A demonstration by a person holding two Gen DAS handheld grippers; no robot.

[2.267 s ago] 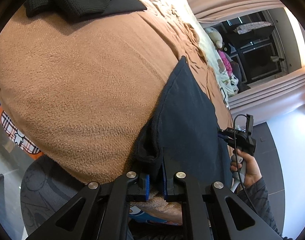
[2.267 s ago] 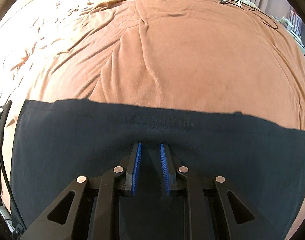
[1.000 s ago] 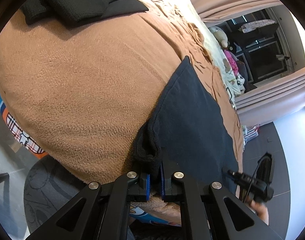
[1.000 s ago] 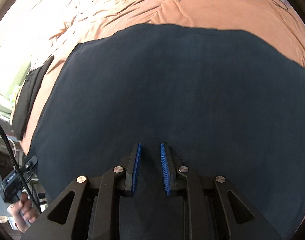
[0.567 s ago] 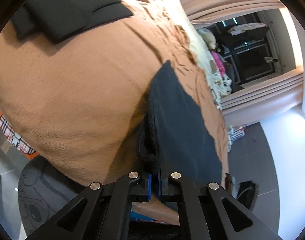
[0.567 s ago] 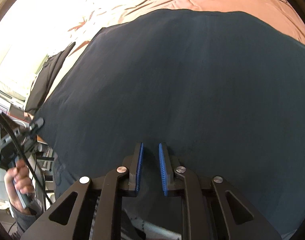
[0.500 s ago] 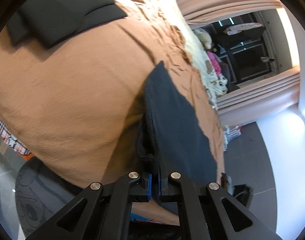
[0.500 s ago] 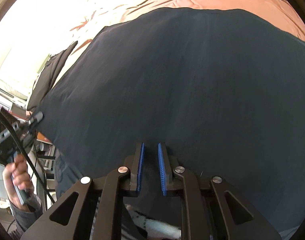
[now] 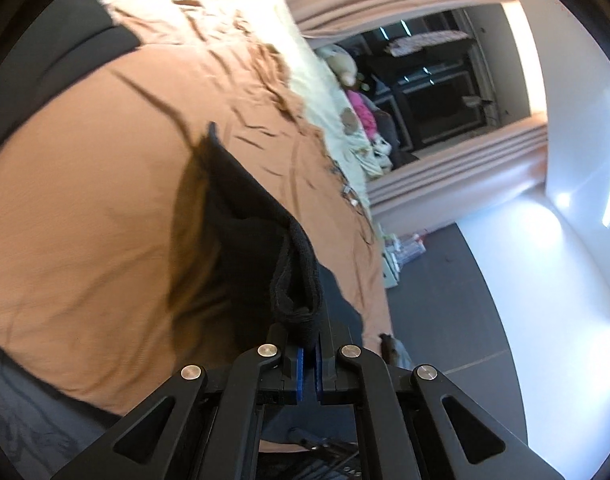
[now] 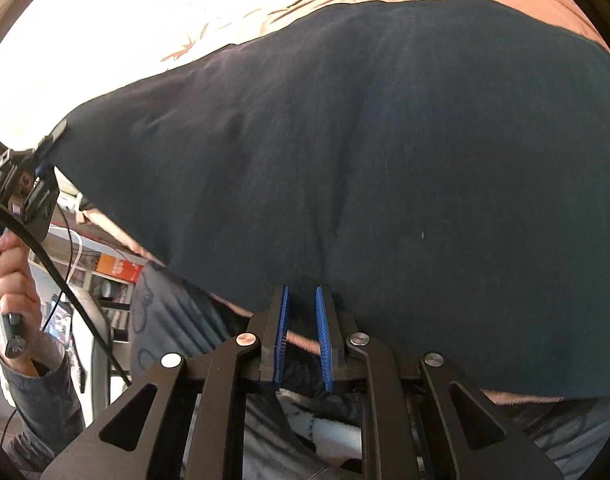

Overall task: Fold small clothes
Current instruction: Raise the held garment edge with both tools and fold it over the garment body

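Dark garment [image 9: 261, 248] hem pinched in raised left gripper [image 9: 309, 364]

The dark garment [image 10: 385, 160] hides the blanket [image 9: 85, 200] beneath, right edge cropped.

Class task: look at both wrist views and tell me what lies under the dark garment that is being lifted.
Under the dark garment lies the brown blanket, with a shadow beneath the corner raised by the left tongs. Whatever lies under its middle is covered.

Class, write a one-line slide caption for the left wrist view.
Left gripper shut on the hem of a dark garment, lifting it off the tan blanket.
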